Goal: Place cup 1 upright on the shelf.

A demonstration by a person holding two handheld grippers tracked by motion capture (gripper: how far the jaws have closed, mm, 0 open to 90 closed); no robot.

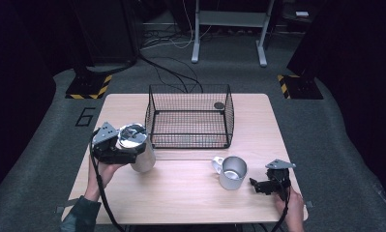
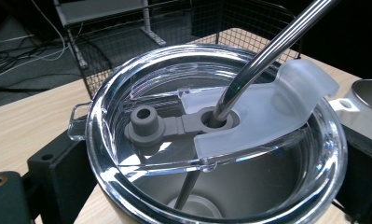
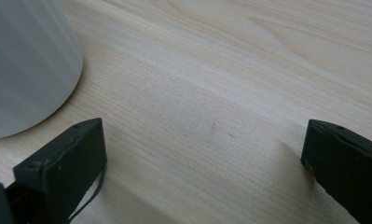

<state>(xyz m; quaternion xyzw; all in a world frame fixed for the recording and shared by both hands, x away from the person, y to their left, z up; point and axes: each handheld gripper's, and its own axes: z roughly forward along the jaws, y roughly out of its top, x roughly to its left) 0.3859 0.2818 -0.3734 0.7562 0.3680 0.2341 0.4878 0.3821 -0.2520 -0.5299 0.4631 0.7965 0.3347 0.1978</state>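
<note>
On my high view, the left gripper (image 1: 127,151) sits at the left side of the pale wooden table (image 1: 181,193), its jaws clamped on either side of a tall stainless-steel tumbler (image 1: 138,147) with a clear plastic lid. The tumbler leans, its top toward the camera, just beside the black wire-mesh basket (image 1: 189,116) standing at the table's far middle. My left gripper view looks straight down on the lid (image 2: 211,121) — a shiny metal straw (image 2: 272,46) runs through a grey rubber plug in its centre, under a frosted sliding tab, and the black jaws press the tumbler's wall from both sides.

The right gripper (image 1: 259,185) hovers low at the near right, close to a short silver metal mug (image 1: 231,172) with a handle on its left — apart from it, not touching. In my right gripper view the two jaws stand wide apart over bare wood, the mug's grey wall (image 3: 25,65) at upper left.
</note>
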